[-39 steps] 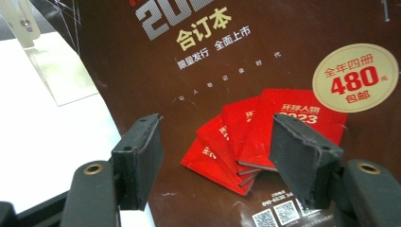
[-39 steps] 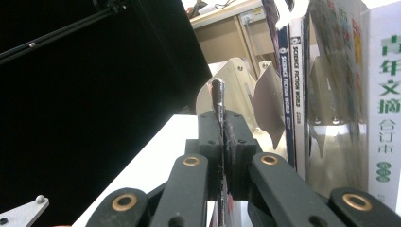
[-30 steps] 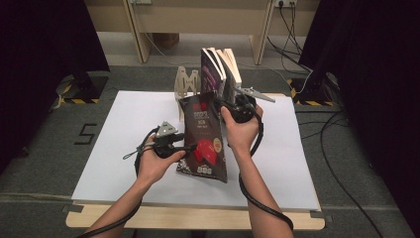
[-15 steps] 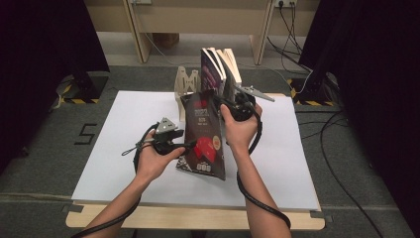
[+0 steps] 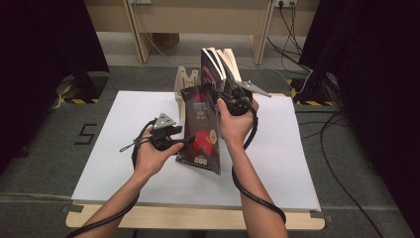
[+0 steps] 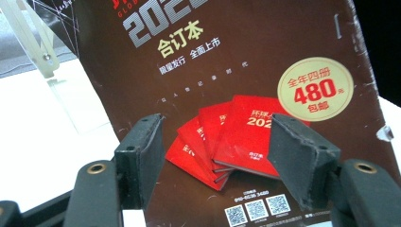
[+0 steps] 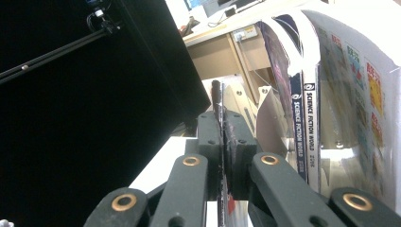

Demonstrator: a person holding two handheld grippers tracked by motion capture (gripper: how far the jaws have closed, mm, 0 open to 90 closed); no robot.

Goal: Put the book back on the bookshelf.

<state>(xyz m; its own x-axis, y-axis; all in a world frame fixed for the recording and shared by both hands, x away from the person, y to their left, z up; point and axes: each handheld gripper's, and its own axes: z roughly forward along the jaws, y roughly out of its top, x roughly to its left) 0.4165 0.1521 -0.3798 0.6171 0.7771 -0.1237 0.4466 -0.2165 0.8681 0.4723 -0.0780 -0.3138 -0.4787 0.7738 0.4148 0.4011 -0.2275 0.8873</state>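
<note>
Right claw (image 5: 229, 101) was shut tight on the top edge of a thin, dark brown paper magazine with red books printed on its cover (image 5: 200, 128). In the right gripper view the two black jaws pinched that thin edge between them (image 7: 221, 156). The magazine (image 6: 227, 85) stood up tall on the white bench (image 5: 114, 148), its long side running up and down, its bottom edge resting on the bench. It stood just in front of a pale wooden rack (image 5: 187, 82) that held a few other upright magazines (image 5: 218, 64).

The left claw (image 5: 185, 141) was open. Its jaws pointed straight at the lower cover, one on each side of the printed red books, not pinching anything. So the magazine lay right in front of the left claw and hung below the right one.

The rack slots were behind the magazine, and the right hand was nearer to them. The magazines already in the rack (image 7: 307, 109) leaned close by and could get bumped.
</note>
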